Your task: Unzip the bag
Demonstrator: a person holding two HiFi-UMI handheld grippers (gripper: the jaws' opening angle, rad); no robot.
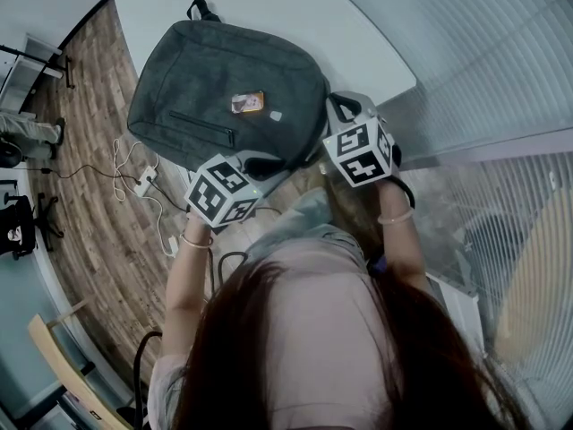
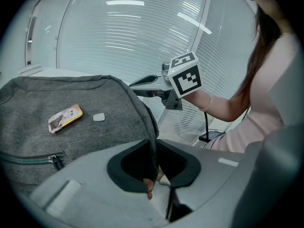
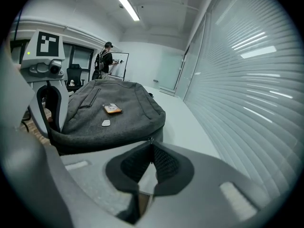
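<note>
As it lies on the white tabletop point(image 1: 295, 7), the limp grey fabric backpack point(image 1: 224, 97) needs bracing.
Left tongs point(image 2: 155, 148) pinch its rim; right tongs point(image 3: 151, 146), closed, seem to nip the metal zip pull point(image 3: 151, 139).

bag point(image 1: 206, 70) of matt grey felt-like cloth; table point(image 1: 295, 12) smooth white; floor point(image 1: 85, 213) wood-look planks.

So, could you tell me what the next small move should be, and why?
Probably draw the right gripper along the edge of the bag: its jaws seem shut on the zip pull, the left gripper clamps the bag, and the bag looks closed.
</note>
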